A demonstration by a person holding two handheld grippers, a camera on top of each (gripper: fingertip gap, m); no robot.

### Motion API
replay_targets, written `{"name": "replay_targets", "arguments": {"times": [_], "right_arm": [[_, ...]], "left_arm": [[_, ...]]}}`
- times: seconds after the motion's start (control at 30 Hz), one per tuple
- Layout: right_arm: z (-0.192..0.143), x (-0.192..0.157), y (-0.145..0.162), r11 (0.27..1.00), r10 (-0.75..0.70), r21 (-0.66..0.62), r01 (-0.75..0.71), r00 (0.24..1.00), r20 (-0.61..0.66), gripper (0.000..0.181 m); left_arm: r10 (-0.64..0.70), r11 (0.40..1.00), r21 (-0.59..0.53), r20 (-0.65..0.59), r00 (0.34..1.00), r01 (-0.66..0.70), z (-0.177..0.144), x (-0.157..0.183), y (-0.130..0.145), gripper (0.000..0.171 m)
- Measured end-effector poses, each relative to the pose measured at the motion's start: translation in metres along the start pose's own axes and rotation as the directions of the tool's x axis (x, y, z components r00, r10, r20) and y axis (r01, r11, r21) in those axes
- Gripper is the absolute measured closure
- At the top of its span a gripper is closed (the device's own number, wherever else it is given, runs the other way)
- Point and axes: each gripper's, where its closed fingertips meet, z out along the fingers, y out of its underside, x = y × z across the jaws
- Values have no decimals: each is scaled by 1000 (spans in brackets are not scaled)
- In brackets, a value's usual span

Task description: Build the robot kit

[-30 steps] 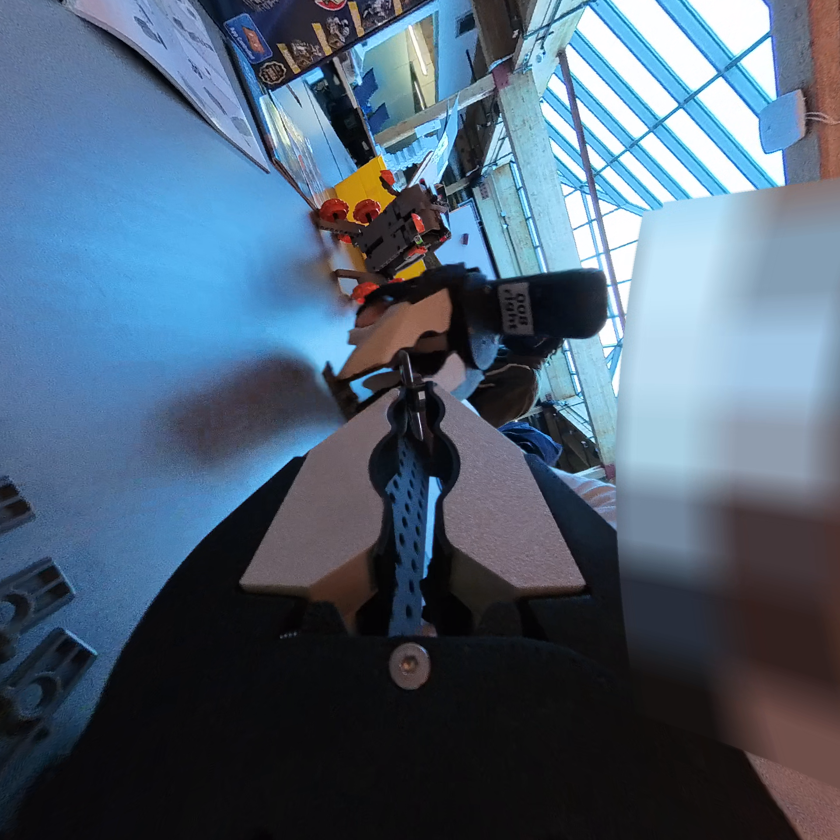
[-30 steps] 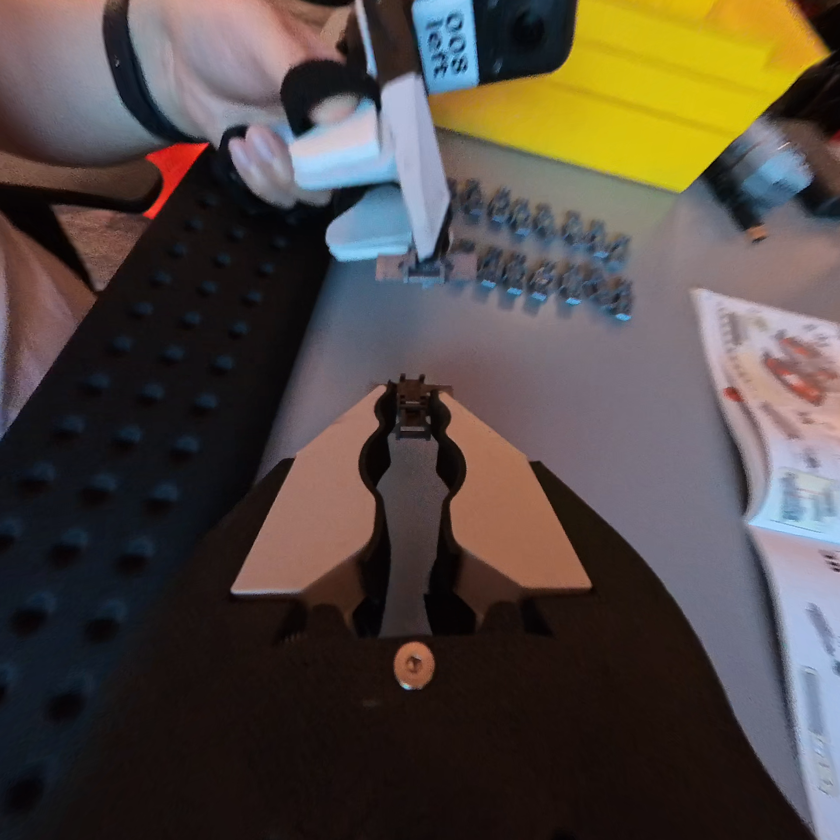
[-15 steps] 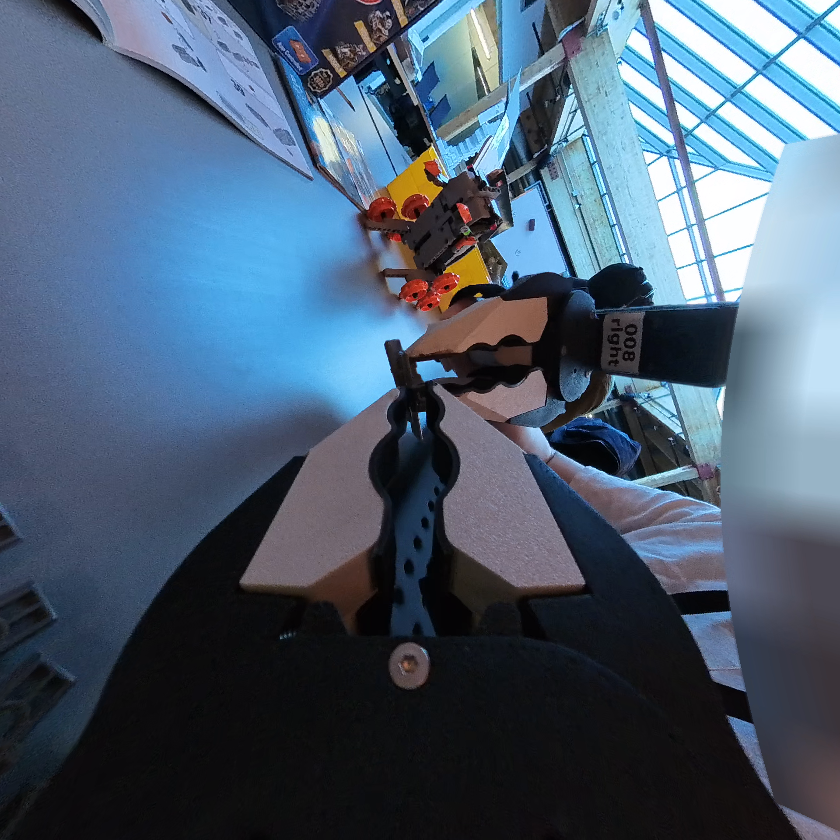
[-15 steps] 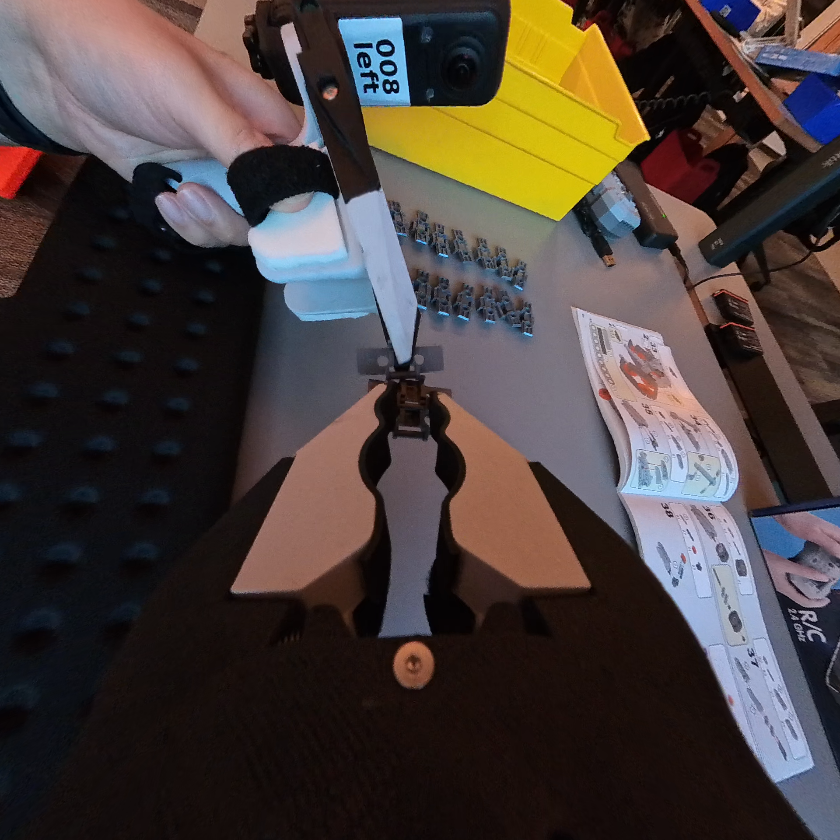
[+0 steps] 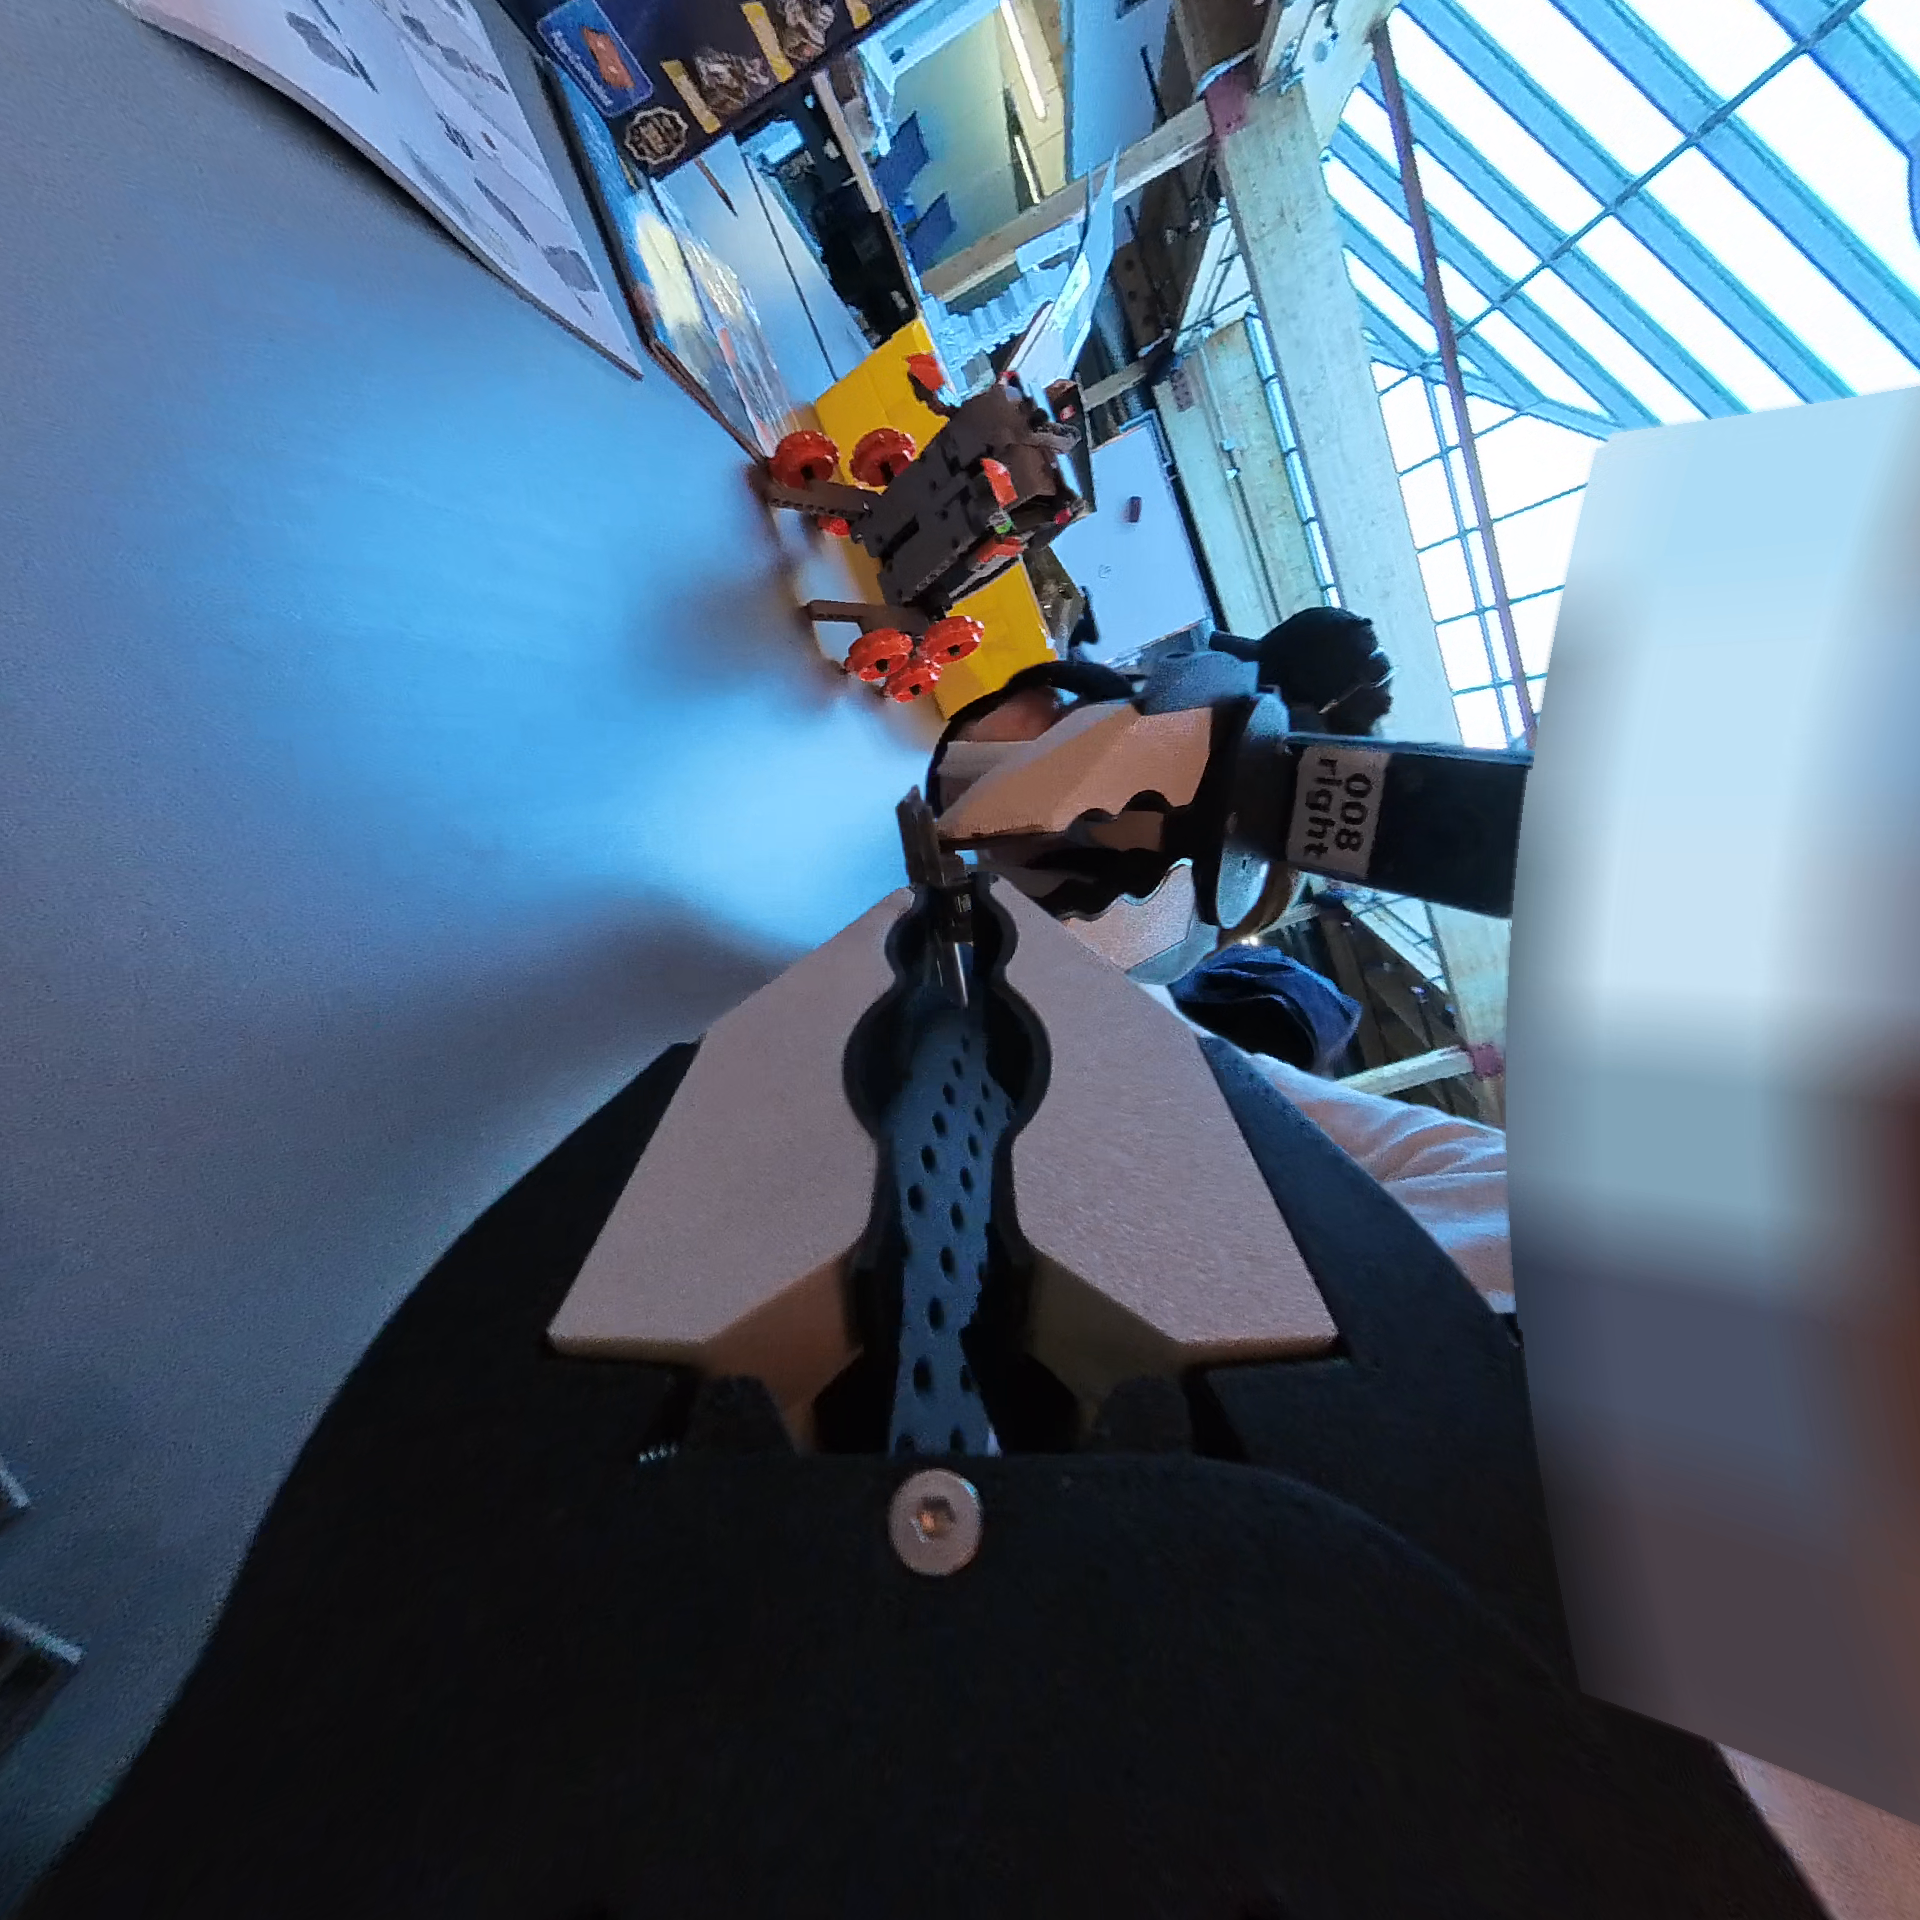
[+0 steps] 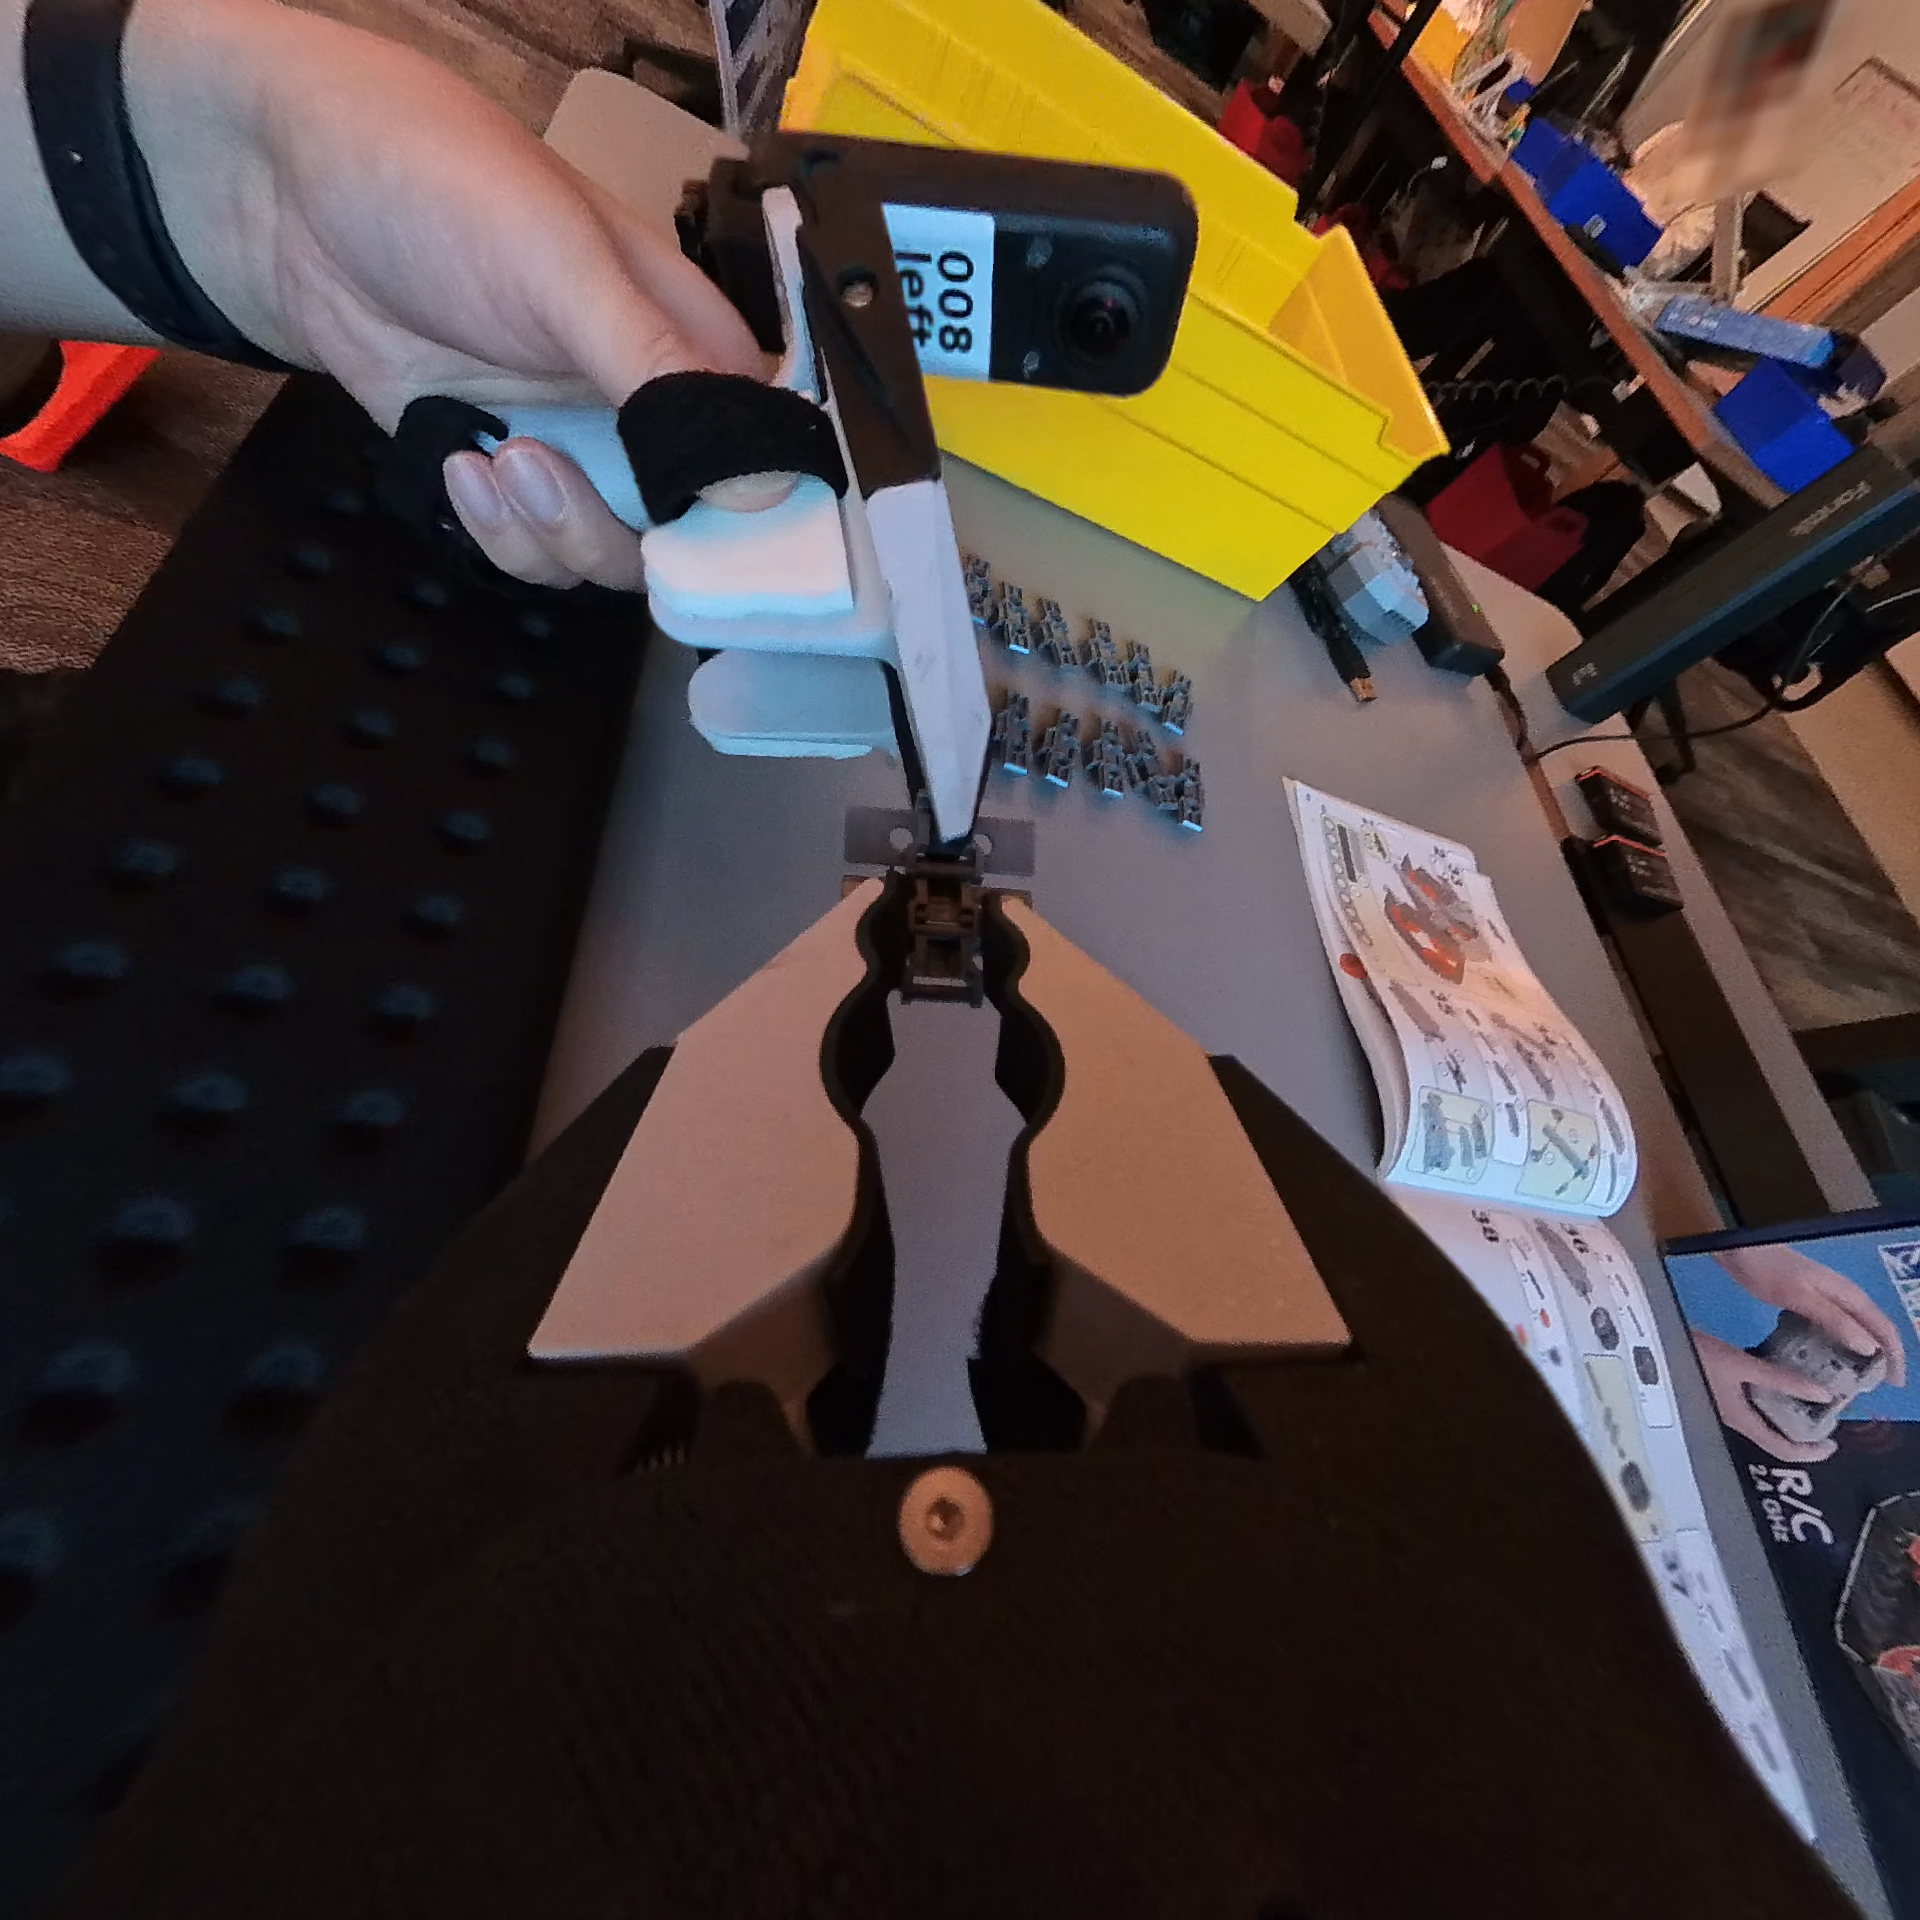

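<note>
Above the grey table (image 6: 1195, 935), near the open booklet (image 6: 1455, 1029), both grippers meet tip to tip. Right gripper (image 6: 940, 914) clamps a small dark brick piece (image 6: 940, 935); left gripper (image 5: 940, 914) pinches a thin grey part (image 6: 940, 840), seemingly aligned for mating.

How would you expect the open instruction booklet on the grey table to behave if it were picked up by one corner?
The instruction booklet would probably flop: its thin pages already curve up at the fold. It looks light for its area, so a push would likely slide it across the smooth grey table. Loose pages may fan open, since nothing rests on them.
</note>
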Motion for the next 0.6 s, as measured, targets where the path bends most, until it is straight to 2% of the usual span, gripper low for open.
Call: {"name": "replay_targets", "arguments": {"times": [0.27,0.6], "right_arm": [[-3,3,-9,998,-40,39,42,998,-40,170],[-1,4,-9,997,-79,13,80,994,-73,170]], "left_arm": [[-12,999,44,-70,998,16,-2,8,-4,167],[-11,998,53,-62,998,14,-3,8,-6,165]]}}
